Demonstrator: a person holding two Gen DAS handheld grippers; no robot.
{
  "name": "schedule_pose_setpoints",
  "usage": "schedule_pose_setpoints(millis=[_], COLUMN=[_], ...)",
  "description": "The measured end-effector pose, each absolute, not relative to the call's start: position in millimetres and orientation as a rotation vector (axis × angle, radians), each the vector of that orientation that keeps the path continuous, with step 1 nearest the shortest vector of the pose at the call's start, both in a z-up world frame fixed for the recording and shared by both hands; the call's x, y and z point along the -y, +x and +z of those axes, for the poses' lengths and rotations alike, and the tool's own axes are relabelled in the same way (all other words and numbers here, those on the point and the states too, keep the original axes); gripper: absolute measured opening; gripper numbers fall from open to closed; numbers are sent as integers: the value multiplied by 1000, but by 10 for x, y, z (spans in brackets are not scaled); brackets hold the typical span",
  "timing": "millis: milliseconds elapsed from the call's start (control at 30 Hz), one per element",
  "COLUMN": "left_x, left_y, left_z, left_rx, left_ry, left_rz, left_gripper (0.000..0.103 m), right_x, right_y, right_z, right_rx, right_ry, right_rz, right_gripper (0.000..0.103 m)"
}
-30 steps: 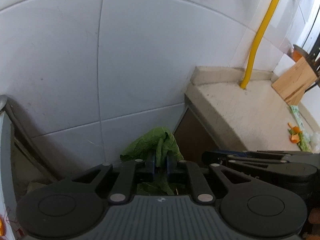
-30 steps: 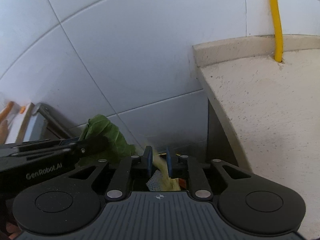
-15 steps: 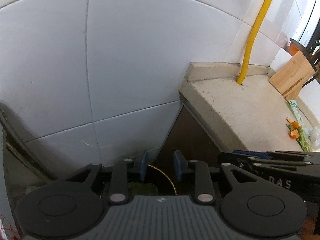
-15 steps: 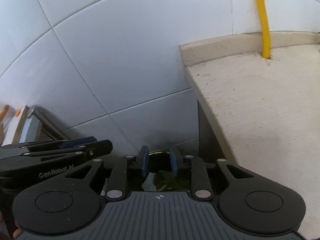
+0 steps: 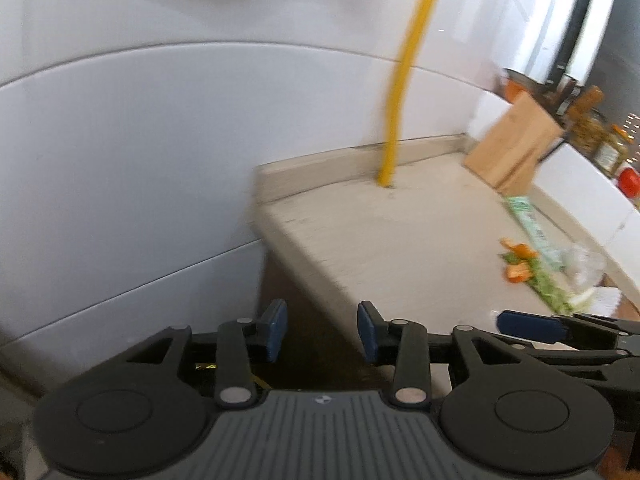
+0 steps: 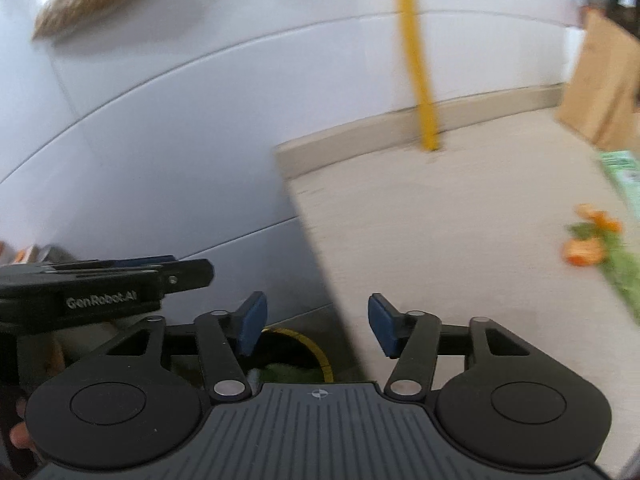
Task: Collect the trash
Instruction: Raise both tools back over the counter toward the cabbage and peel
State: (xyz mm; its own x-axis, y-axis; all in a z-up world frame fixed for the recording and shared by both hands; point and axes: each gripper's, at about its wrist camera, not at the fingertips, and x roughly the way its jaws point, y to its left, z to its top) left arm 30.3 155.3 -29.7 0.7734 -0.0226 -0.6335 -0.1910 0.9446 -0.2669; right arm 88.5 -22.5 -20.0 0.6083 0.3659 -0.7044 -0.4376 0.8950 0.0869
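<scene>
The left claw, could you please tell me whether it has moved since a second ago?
Yes. The left claw has swung right toward the counter: the yellow pipe now sits near mid-frame. Its jaws are opening, empty.

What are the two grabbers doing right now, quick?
Left gripper: jaws opening, nothing between them.
Right gripper: jaws opening, nothing between them.

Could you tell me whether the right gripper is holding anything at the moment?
No, the right gripper is empty: its blue fingers stand apart and opening, with only the bin's yellow rim below them.
</scene>
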Motion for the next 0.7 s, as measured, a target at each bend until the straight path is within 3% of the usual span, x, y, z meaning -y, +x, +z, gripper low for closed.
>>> schedule_pose_setpoints(millis=[267, 700], left_x=[-979, -324], left_y=[699, 1207], left_z=[-233, -291], left_rx=[-687, -730], left_ry=[-271, -227], left_rz=[-60, -165], left_gripper=[40, 40], right_x=[1059, 2000], right_y=[910, 1400], right_z=[-69, -278], right_rx=[-707, -723], right_ry=[-138, -211], right_rz=[238, 63], right_gripper=[76, 77])
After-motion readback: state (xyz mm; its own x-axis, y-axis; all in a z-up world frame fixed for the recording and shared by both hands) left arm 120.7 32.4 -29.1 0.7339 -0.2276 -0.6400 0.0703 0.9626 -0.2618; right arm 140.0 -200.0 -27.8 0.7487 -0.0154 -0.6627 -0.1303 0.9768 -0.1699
